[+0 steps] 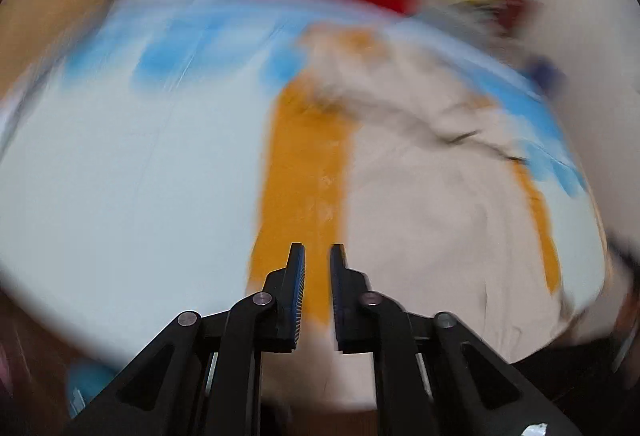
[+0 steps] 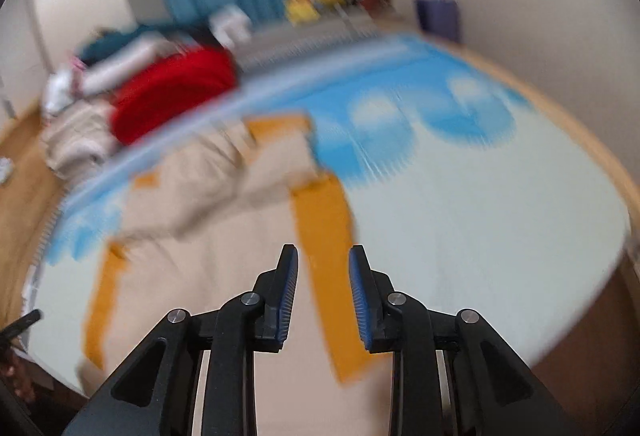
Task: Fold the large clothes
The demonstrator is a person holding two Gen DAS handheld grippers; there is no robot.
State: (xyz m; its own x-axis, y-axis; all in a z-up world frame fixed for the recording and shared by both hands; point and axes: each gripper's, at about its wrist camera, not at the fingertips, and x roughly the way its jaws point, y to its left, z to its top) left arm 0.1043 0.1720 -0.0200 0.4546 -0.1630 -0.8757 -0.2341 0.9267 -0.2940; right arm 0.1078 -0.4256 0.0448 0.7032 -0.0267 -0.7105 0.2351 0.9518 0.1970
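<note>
We see a beige garment [image 2: 224, 236] of matt, soft cloth with mustard-orange bands, lying on a smooth, matt pale-blue sheet [image 2: 480, 220]. Beyond the garment sits a red fabric heap [image 2: 172, 91]. Both tongs [image 1: 317, 268] [image 2: 323, 272] look like matt black plastic with ribbed blue pads [image 2: 289, 300] and shiny metal pins.

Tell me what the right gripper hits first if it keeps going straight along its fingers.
Most likely the orange stripe of the beige garment lying on the pale blue sheet. The right gripper, open, points at it; blur hides depth.
</note>
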